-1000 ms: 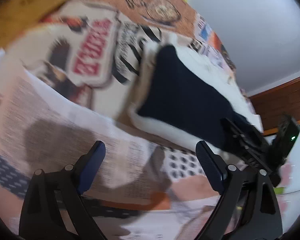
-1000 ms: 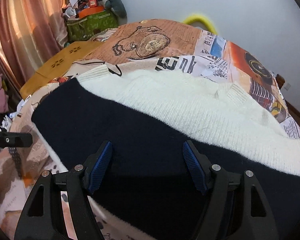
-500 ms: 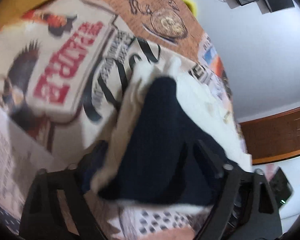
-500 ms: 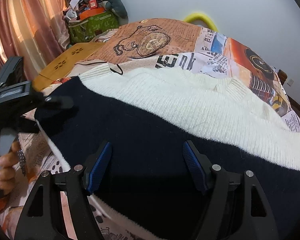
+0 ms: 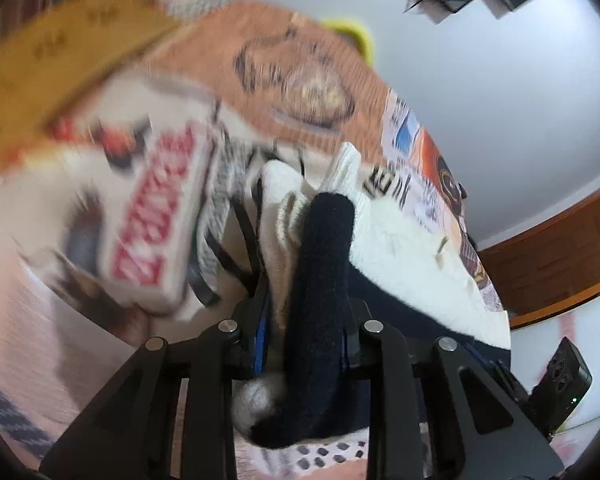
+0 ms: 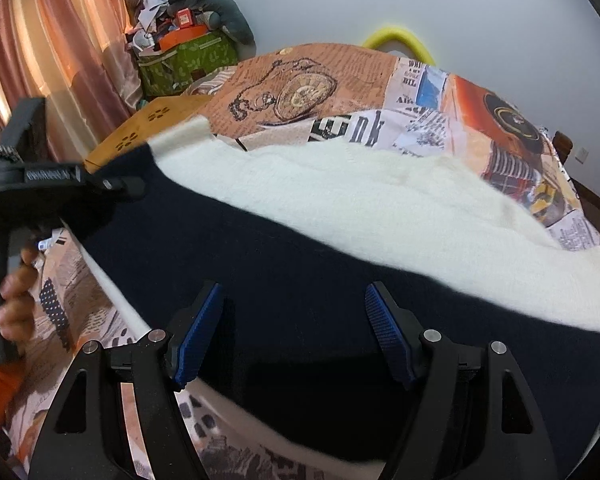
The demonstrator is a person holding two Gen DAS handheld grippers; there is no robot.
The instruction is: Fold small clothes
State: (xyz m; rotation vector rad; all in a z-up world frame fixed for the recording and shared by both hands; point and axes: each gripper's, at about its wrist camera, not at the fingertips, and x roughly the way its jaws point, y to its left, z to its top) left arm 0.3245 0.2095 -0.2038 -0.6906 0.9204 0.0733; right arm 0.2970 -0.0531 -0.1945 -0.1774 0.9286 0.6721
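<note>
A navy-and-cream knitted sweater (image 6: pixel 340 232) lies spread across a bed covered by a newspaper-print bedspread (image 6: pixel 312 76). In the right wrist view it fills the middle and lower part of the frame, the cream band toward the top and the navy band below.

The left tool (image 5: pixel 304 324) is clamped on the sweater's edge: in the left wrist view a bunched ridge of navy knit, with cream knit pressed against it on the left, stands between the two closed fingers at the lower centre of the frame. That view is blurred on its left side, so the tool seems to be in motion. In the right wrist view the same tool shows at the left edge of the frame, gripped by the person's left hand (image 6: pixel 12 292), holding the sweater's left end where the navy meets the cream cuff-like corner.

The right tool (image 6: pixel 296 332) has its fingers wide apart and holds nothing. It hangs over the navy band at the lower centre of the frame; whether its pads touch the knit cannot be told.

The step in hand looks like the start of a fold: one end is gripped, ready to be carried over the body of the garment. The next move probably calls for the right tool either to pin the navy part down or to close on the near hem, so that both ends travel together and the edge lands straight rather than dragging the whole sweater across the bed.
</note>
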